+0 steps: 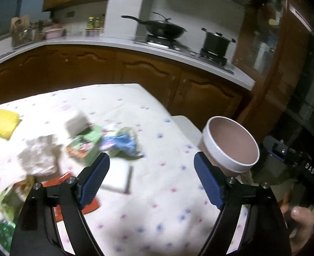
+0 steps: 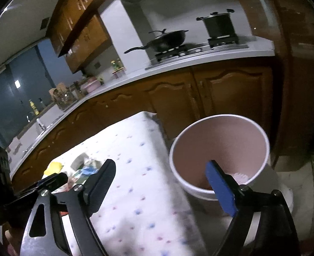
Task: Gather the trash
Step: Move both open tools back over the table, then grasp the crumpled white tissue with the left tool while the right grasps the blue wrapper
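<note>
Several pieces of trash lie on the flower-print tablecloth (image 1: 148,209): a blue wrapper (image 1: 123,141), a green carton (image 1: 88,147), crumpled pale paper (image 1: 37,160), a red wrapper (image 1: 71,194) and a yellow packet (image 1: 2,123). My left gripper (image 1: 151,160) hangs open over the cloth just right of the pile, nothing between its blue pads. A white-rimmed bin (image 1: 231,140) stands off the table's right edge. My right gripper (image 2: 160,166) is open and empty, its right finger over the bin (image 2: 219,140). Something pale (image 2: 240,177) lies at the bin's bottom. The trash pile (image 2: 86,168) shows far left.
A white flat item (image 1: 118,177) lies on the cloth near the left finger. Behind the table runs a kitchen counter (image 1: 105,42) with a wok (image 1: 163,28) and a pot (image 1: 215,42) on the stove. A hand (image 1: 300,219) grips the other tool at right.
</note>
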